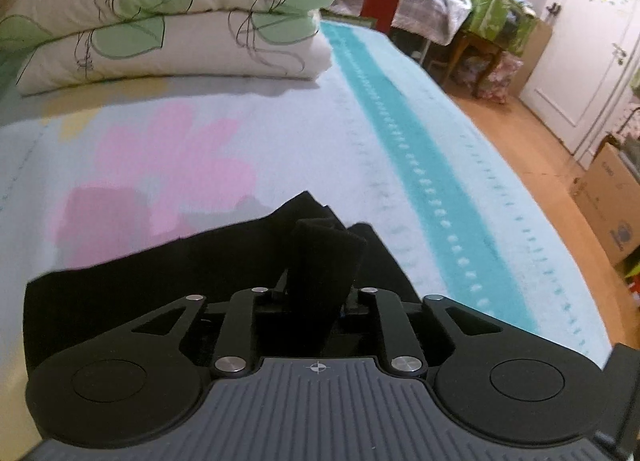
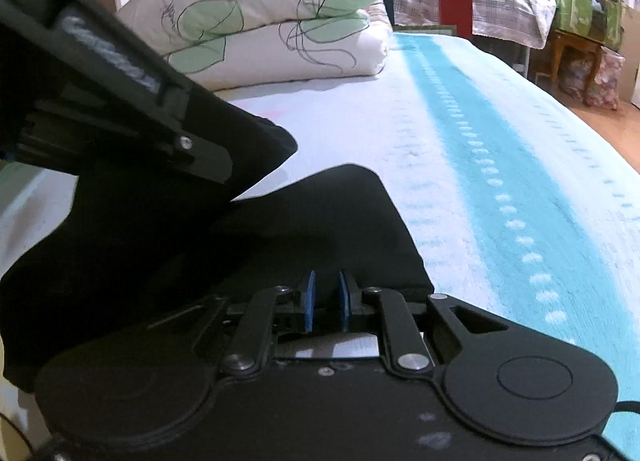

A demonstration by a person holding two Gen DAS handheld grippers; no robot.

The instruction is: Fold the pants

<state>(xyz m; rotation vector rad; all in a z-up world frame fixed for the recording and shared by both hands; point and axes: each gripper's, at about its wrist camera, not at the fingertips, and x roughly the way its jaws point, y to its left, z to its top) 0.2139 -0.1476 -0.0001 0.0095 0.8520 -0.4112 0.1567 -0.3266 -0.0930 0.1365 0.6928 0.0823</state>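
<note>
My left gripper (image 1: 320,261) pinches a fold of the black pants (image 1: 160,281); my right gripper (image 2: 325,293) stands slightly parted over their edge. Open bedspread (image 1: 360,133) ahead.

Black linkage gripper (image 2: 326,293), blue-padded fingers (image 2: 308,301), silver screws.

left gripper (image 1: 326,257): low centre of its own view, tilted downward, jaws narrow, black cloth bunched between them | right gripper (image 2: 325,293): low centre of its view, blue pads (image 2: 308,301) slightly apart, gap looks empty | left gripper's body also fills upper left of right view
</note>
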